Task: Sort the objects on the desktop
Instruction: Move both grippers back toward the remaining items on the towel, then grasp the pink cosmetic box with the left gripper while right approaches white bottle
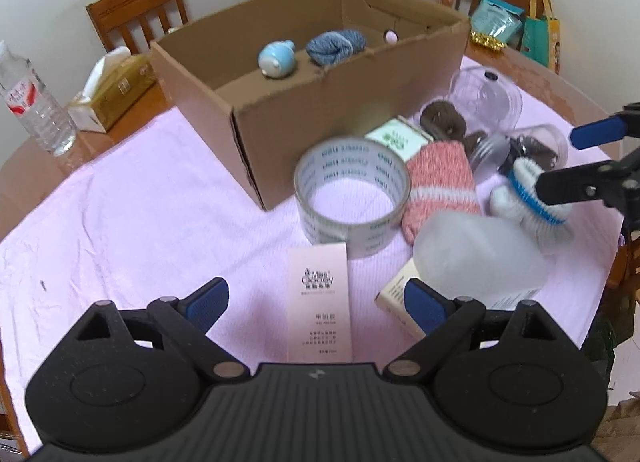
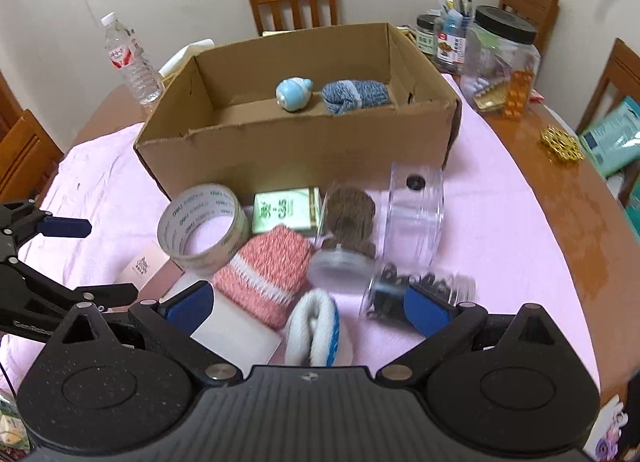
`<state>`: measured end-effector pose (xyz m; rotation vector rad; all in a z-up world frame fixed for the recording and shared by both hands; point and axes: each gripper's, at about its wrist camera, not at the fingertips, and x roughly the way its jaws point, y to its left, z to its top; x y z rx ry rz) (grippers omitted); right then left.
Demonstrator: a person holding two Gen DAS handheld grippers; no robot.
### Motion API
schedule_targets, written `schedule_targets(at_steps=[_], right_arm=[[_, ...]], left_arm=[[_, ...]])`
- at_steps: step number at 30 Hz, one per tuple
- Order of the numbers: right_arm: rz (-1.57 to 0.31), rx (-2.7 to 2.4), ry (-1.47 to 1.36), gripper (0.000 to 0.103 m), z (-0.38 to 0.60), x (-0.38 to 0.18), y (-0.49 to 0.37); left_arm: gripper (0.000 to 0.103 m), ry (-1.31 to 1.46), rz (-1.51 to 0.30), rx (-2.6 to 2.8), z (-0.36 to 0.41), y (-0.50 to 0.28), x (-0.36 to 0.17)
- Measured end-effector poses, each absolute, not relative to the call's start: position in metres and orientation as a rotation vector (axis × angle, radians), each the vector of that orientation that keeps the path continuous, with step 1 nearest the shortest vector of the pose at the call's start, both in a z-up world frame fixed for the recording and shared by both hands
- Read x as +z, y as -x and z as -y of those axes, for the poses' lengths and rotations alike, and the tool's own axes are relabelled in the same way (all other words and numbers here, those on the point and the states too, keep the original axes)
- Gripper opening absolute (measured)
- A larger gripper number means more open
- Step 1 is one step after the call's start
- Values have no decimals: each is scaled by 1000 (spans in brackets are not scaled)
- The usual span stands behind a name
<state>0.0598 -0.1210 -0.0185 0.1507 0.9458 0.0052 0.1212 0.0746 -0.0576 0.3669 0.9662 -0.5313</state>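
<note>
My left gripper is open above the pink cloth, and a pink printed card box lies between its fingers, untouched. Just ahead are a clear tape roll, a pink knit sock and a frosted white bottle. My right gripper is open too, with a rolled white and blue sock lying between its pads. It shows in the left wrist view as the right gripper, at the right edge. The cardboard box holds a pale blue toy and a blue sock bundle.
A green packet, a clear jar with brown contents, an empty clear tub and a jar of black clips crowd the cloth. A water bottle, a tissue box, jars and wooden chairs ring the table.
</note>
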Motion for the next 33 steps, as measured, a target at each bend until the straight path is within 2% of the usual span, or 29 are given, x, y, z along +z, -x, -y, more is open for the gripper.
schedule_targets(at_steps=[15, 33], right_arm=[[-991, -146, -160, 103, 117, -42, -35], [-1048, -249, -195, 103, 144, -66, -41]], left_arm=[[94, -400, -976, -557, -93, -125, -88], [94, -414, -983, -484, -128, -136, -87]])
